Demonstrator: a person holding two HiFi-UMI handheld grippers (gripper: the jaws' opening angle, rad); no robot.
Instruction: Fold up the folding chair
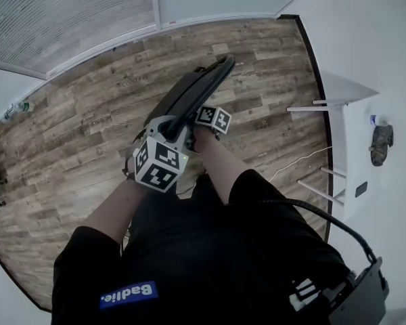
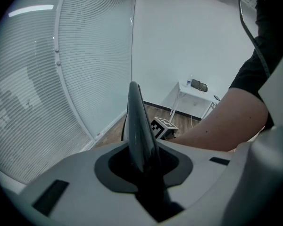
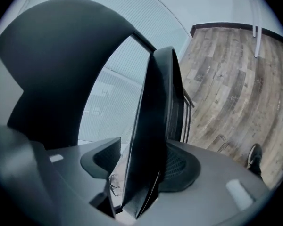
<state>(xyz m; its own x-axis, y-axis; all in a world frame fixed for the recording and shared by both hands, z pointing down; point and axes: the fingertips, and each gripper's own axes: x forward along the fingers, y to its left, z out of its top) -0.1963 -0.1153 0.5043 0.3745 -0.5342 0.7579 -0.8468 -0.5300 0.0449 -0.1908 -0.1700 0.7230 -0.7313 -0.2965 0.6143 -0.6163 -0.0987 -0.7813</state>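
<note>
L gripper [image 2: 142,159] & R gripper [image 3: 139,166] fingers each clamp an edge of the black folding chair [image 1: 196,87], above wood floor [image 1: 88,114].

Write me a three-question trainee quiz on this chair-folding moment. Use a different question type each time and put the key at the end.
1. Multiple choice: the folding chair sits between the jaws of: A one gripper only; B both grippers; C neither gripper.
2. True or false: the white table touches the chair.
3. Short answer: what does the floor look to be made of?

Key
1. B: left gripper and right gripper.
2. False: it stands well apart.
3. Wood planks.
</note>
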